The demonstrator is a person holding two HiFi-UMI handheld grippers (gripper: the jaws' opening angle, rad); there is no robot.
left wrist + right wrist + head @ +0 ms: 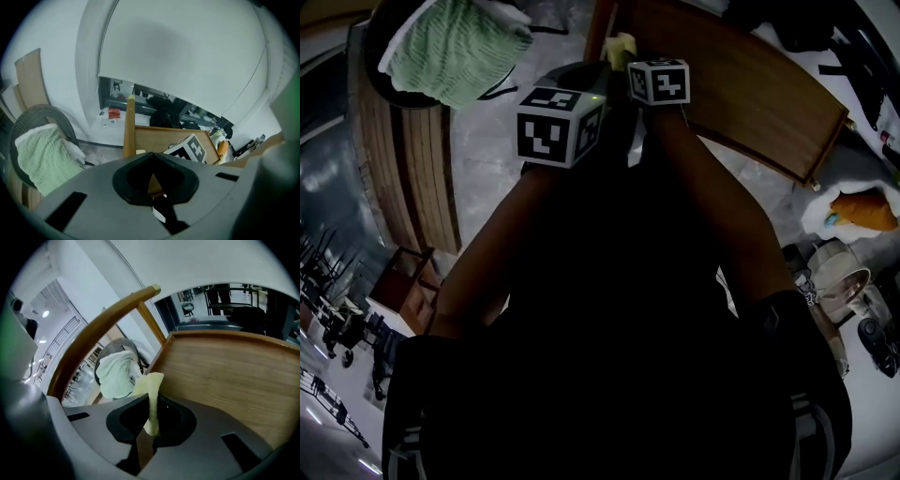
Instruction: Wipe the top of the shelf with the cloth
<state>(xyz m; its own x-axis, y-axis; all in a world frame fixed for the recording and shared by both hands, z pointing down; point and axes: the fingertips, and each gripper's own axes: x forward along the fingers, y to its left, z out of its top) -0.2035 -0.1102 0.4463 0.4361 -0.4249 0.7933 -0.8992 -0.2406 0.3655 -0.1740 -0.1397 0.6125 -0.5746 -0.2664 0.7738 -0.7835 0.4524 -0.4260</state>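
Observation:
A pale yellow cloth (153, 394) is pinched upright in my right gripper (151, 426), which is shut on it. In the head view the cloth (622, 44) pokes out past the right marker cube (659, 81), at the near left corner of the wooden shelf top (748, 89). That broad wood surface (234, 369) fills the right of the right gripper view. My left gripper (153, 186) is shut with nothing in it and is held close beside the right one, whose marker cube (190, 148) shows just ahead of it. Dark arms hide most of the head view.
A round wicker chair (382, 58) holding a light green knitted throw (461, 45) stands to the left. A wooden post (129, 123) rises at the shelf's corner. Wooden boards (427, 178) lie at the left, and bags and clutter (861, 211) at the right.

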